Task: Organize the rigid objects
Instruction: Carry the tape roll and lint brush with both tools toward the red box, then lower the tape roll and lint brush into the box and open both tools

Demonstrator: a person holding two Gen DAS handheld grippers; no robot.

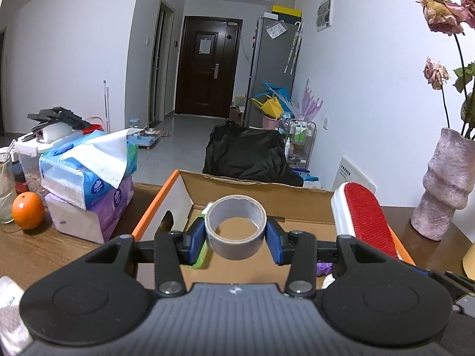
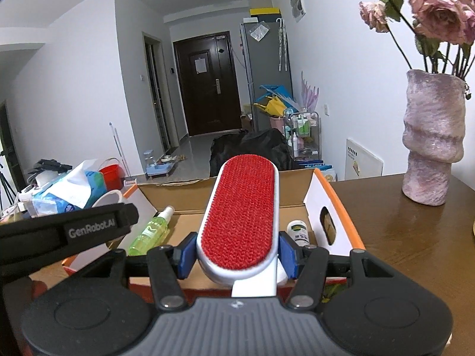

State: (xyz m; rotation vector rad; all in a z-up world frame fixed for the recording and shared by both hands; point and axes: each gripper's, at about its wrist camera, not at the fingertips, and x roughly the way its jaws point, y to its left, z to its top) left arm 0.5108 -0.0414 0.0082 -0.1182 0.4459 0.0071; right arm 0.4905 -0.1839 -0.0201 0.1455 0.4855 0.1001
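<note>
My left gripper [image 1: 236, 238] is shut on a grey roll of tape [image 1: 236, 227] and holds it above the open cardboard box [image 1: 267, 198] with orange edges. My right gripper [image 2: 237, 255] is shut on a white lint brush with a red pad [image 2: 242, 215], held over the same box [image 2: 299, 184]. The brush also shows at the right in the left wrist view [image 1: 363, 218]. Inside the box lie a green spray bottle [image 2: 151, 231] and a small white bottle [image 2: 298, 231]. The left gripper's black body [image 2: 68, 231] shows at the left of the right wrist view.
Stacked tissue packs [image 1: 89, 184], an orange [image 1: 28, 210] and a glass [image 1: 6, 195] stand left of the box on the wooden table [image 1: 44, 252]. A pink vase with dried roses [image 2: 433, 136] stands right of the box. A white mug [image 2: 111, 198] sits by the box's left wall.
</note>
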